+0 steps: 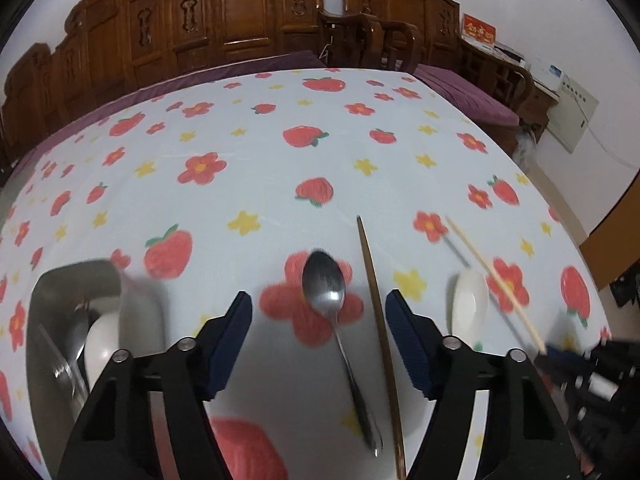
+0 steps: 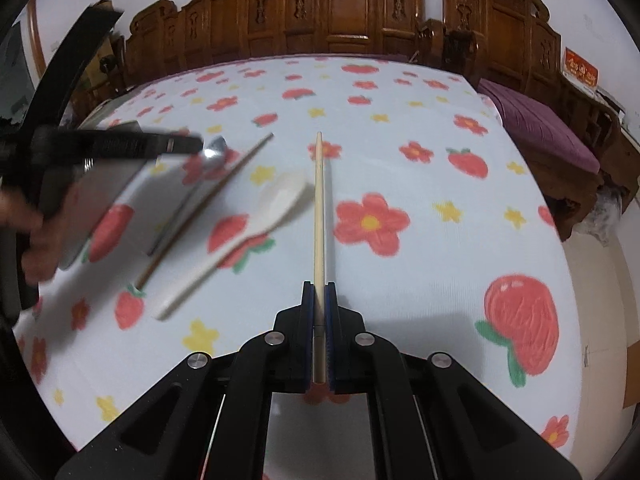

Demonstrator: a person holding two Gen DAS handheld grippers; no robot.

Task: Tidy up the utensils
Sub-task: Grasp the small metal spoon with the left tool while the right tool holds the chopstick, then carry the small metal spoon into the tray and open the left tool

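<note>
**Right wrist: chopstick clamped, left jaws astride the spoon**

Right wrist view shows my right gripper (image 2: 319, 292) closed tight on a pale wooden chopstick (image 2: 319, 208), the blue pads pressing it from both sides near its thick end. Its tip points straight away from me over the flowered tablecloth (image 2: 420, 288). Just left of it lies a white ceramic spoon (image 2: 256, 224), bowl up near the chopstick and handle running down to the left. Further left a dark brown chopstick (image 2: 208, 204) lies on a slant on the cloth, with the steel spoon (image 2: 214, 152) just beyond it.

From the left wrist camera, my left gripper (image 1: 320, 304) stands with its jaws apart and nothing pinched. The steel spoon (image 1: 326, 292) lies on the cloth between them, bowl away from me, and the dark chopstick (image 1: 378, 320) runs close along the inside of the right-hand pad (whether it touches I cannot tell). Neither pad presses on the spoon.

Outward to the left sits a steel tray (image 1: 52, 320), with a white spoon (image 1: 102, 344) and some metal pieces in it, too blurred to name. To the right the white ceramic spoon (image 1: 470, 300) rests on the cloth, and the pale chopstick (image 1: 496, 280) slants over it. Carved wooden chairs (image 1: 240, 12) line the far edge.
</note>
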